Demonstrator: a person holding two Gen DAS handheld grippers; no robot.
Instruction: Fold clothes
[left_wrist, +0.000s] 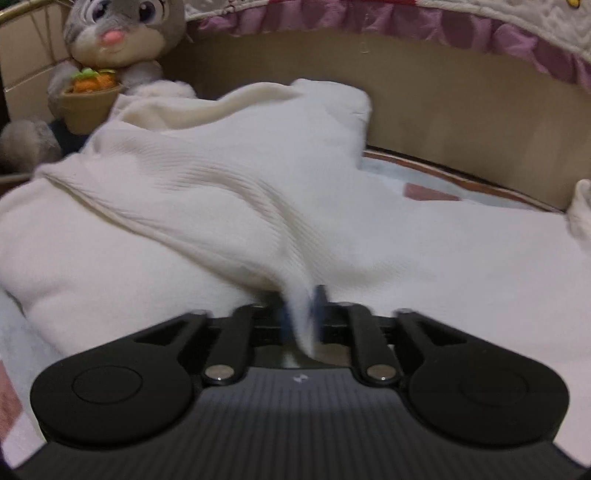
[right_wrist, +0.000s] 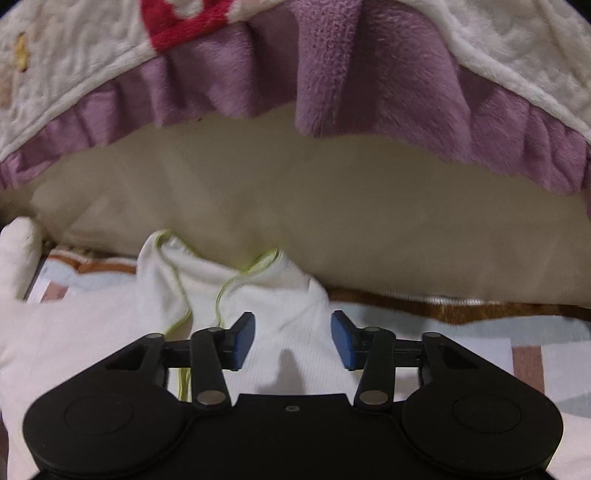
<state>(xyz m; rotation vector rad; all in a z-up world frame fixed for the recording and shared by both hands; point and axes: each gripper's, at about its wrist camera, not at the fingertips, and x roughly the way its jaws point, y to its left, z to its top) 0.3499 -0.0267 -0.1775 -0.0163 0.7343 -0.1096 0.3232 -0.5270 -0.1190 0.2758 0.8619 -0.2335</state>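
A white ribbed garment (left_wrist: 221, 192) lies rumpled over a patterned mat. In the left wrist view a taut ridge of it runs from the upper left down into my left gripper (left_wrist: 301, 317), whose blue pads (left_wrist: 320, 306) pinch a strip of the cloth between them; this part is blurred. In the right wrist view my right gripper (right_wrist: 293, 339) stands open just above another end of the garment (right_wrist: 288, 295), which has a yellow-green trimmed edge (right_wrist: 184, 291). The cloth lies flat below the gap, and its blue pads (right_wrist: 243, 339) stand apart from it.
A grey plush rabbit (left_wrist: 118, 33) holding a carrot basket sits at the far left. A beige padded front (right_wrist: 295, 192) rises behind the mat (right_wrist: 535, 332), and a white blanket with a purple frill (right_wrist: 369, 74) hangs over its top.
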